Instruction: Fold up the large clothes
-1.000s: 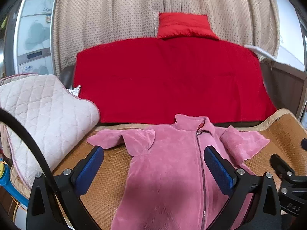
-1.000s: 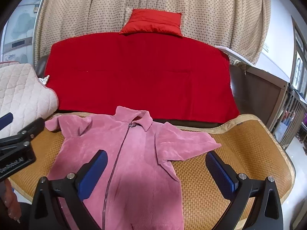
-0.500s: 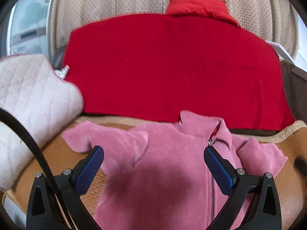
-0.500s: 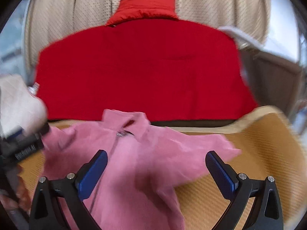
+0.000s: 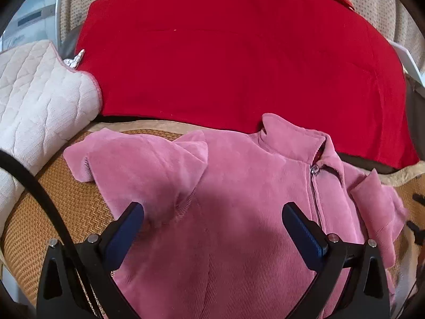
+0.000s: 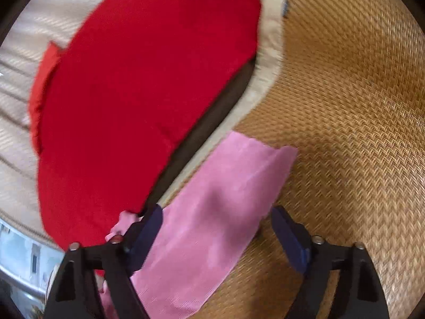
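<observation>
A pink zip-front jacket (image 5: 239,207) lies face up on a woven mat (image 5: 74,204), collar toward a red blanket. Its left sleeve (image 5: 138,159) is folded short beside the body. My left gripper (image 5: 212,220) is open low over the jacket's chest, its left finger by the armpit. In the right wrist view the right sleeve (image 6: 220,202) lies stretched out on the mat (image 6: 345,133). My right gripper (image 6: 216,223) is open with a finger on either side of this sleeve. The view is tilted and blurred.
A red blanket (image 5: 239,53) covers the sofa back behind the mat, also seen in the right wrist view (image 6: 138,79). A quilted cream cushion (image 5: 34,95) lies at the left. A black cable (image 5: 39,199) crosses the left wrist view.
Both grippers have dropped closer to the jacket. The right gripper has swung and rolled right, from over the body to astride the right sleeve. Both stayed open.
</observation>
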`<move>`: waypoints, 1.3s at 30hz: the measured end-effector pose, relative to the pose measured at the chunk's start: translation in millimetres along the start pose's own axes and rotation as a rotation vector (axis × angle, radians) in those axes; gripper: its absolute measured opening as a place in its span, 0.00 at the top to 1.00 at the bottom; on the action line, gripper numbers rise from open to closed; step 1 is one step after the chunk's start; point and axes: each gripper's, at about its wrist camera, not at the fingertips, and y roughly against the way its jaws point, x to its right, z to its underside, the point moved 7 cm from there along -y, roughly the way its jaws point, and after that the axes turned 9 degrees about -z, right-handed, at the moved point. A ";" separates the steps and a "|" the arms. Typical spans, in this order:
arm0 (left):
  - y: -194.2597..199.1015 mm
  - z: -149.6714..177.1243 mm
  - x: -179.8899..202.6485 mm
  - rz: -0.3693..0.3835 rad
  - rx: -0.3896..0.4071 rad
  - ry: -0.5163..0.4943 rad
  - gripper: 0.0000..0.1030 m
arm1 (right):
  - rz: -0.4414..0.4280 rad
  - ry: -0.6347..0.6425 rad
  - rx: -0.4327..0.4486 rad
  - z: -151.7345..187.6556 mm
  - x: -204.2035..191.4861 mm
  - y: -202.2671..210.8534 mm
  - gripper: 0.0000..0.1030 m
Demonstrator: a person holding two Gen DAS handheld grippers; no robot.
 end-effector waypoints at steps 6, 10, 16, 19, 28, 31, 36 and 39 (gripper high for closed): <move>1.8 1.5 11.3 -0.021 0.020 -0.061 0.00 | 0.079 0.000 -0.008 -9.3 0.4 -24.2 0.41; 3.5 -0.1 11.2 -0.030 0.032 -0.072 0.00 | 0.114 0.047 -0.033 -6.9 0.9 -43.4 0.88; 11.6 -5.5 -5.4 -0.049 0.058 -0.042 0.00 | -0.012 0.133 -0.006 0.5 -48.3 -38.2 0.92; 15.5 -9.9 -18.9 -0.049 0.066 0.000 0.00 | -0.113 0.192 -0.004 18.4 -91.7 -29.5 0.92; 23.2 -15.3 -71.1 -0.098 0.107 0.086 0.00 | -0.320 0.327 -0.108 113.0 -200.0 -32.8 0.92; 19.9 -16.7 -86.1 -0.101 0.103 0.119 0.00 | -0.374 0.332 -0.178 149.7 -219.6 -51.7 0.92; 14.4 -16.4 -104.1 -0.117 0.095 0.145 0.00 | -0.460 0.307 -0.309 215.7 -245.2 -85.6 0.87; 13.3 -15.0 -111.6 -0.118 0.088 0.155 0.00 | -0.477 0.297 -0.377 246.8 -256.6 -103.4 0.74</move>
